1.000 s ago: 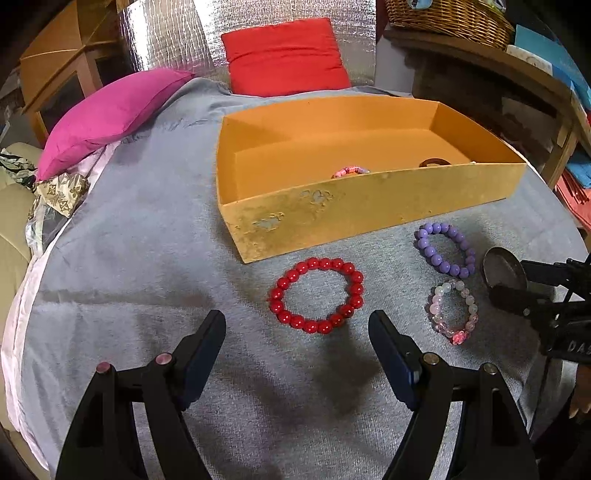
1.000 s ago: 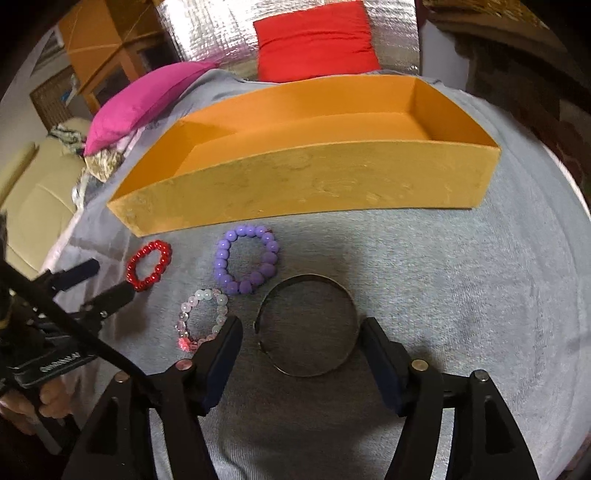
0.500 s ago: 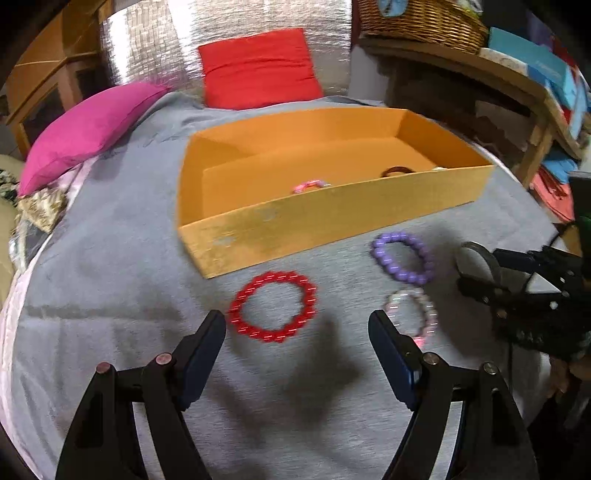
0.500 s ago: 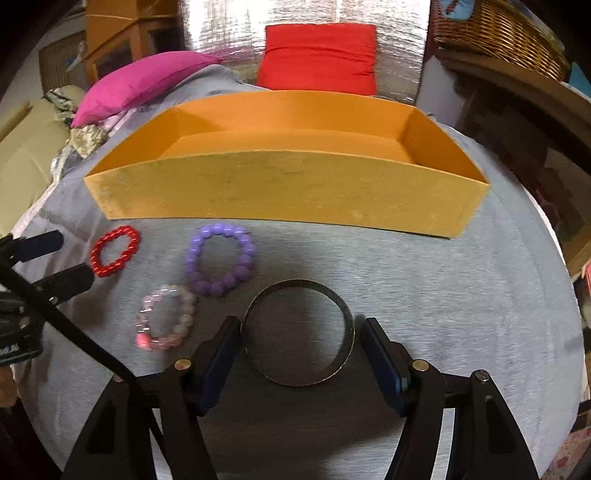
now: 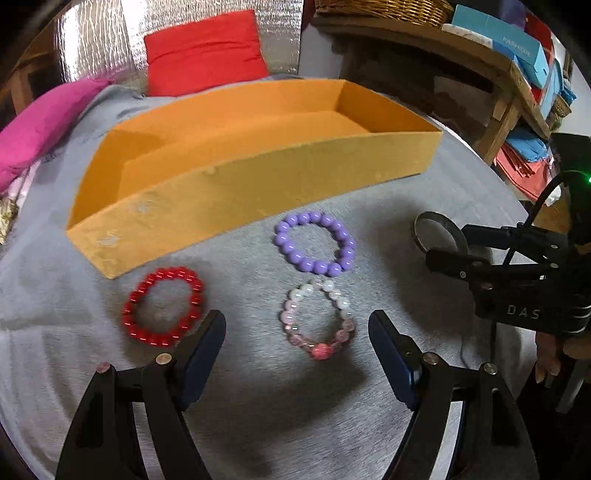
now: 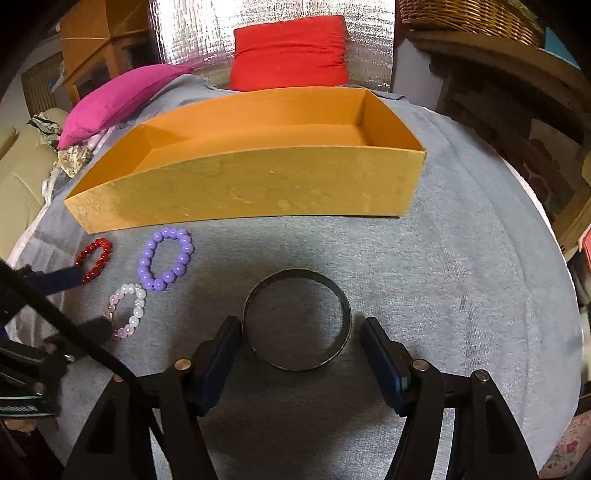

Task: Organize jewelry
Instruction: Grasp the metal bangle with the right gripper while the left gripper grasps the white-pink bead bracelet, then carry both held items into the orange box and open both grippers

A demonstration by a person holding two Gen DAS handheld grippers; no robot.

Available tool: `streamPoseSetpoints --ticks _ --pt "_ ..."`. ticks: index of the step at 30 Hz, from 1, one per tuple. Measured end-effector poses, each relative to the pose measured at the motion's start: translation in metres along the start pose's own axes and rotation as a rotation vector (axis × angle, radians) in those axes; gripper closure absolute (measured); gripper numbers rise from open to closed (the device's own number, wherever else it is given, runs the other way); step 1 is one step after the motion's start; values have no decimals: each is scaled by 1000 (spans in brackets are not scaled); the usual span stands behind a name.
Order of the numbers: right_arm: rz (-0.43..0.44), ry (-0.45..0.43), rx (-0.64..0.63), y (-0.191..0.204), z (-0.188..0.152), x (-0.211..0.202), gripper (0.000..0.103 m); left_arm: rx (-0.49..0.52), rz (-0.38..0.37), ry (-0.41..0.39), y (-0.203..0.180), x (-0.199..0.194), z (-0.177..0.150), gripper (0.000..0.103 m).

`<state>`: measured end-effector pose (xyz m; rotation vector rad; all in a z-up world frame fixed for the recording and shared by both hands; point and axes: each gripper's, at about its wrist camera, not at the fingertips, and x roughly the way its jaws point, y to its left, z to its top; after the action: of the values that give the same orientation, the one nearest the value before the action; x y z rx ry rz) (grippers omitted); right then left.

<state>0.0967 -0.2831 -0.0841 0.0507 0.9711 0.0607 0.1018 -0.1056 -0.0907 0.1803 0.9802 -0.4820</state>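
An orange tray (image 5: 258, 192) (image 6: 258, 195) stands on the grey cloth. In front of it lie a red bead bracelet (image 5: 129, 317) (image 6: 105, 254), a purple bead bracelet (image 5: 280, 243) (image 6: 147, 269) and a pale pink bead bracelet (image 5: 343, 306) (image 6: 138, 314). My left gripper (image 5: 297, 339) is open, with the pink bracelet between its fingers. A dark metal bangle (image 6: 343, 306) (image 5: 421, 240) lies to the right. My right gripper (image 6: 301, 343) is open around the bangle, its left finger (image 6: 221, 347) close to the rim.
A red cushion (image 6: 291, 51) and a magenta cushion (image 6: 118, 99) lie behind the tray. A wooden shelf (image 5: 480, 66) with a wicker basket (image 6: 469, 14) and boxes stands at the right. The cloth-covered table edge (image 6: 554, 295) curves round on the right.
My left gripper has moved right and closer, from the red bracelet to the pink one. My right gripper has moved in around the bangle.
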Motion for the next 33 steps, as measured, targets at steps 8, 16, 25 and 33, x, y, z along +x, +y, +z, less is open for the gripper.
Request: streamPoseSetpoints --ticks 8,16,25,33 --pt "60 13 68 -20 -1 -5 31 -34 -74 10 -2 8 2 46" --pt "51 21 62 -10 1 -1 28 -29 -53 -12 13 4 -3 89" --pt "-45 0 -16 13 -2 6 34 -30 -61 -18 29 -10 -14 95" --pt "-49 -25 -41 29 0 6 39 -44 -71 -38 39 -21 -21 95"
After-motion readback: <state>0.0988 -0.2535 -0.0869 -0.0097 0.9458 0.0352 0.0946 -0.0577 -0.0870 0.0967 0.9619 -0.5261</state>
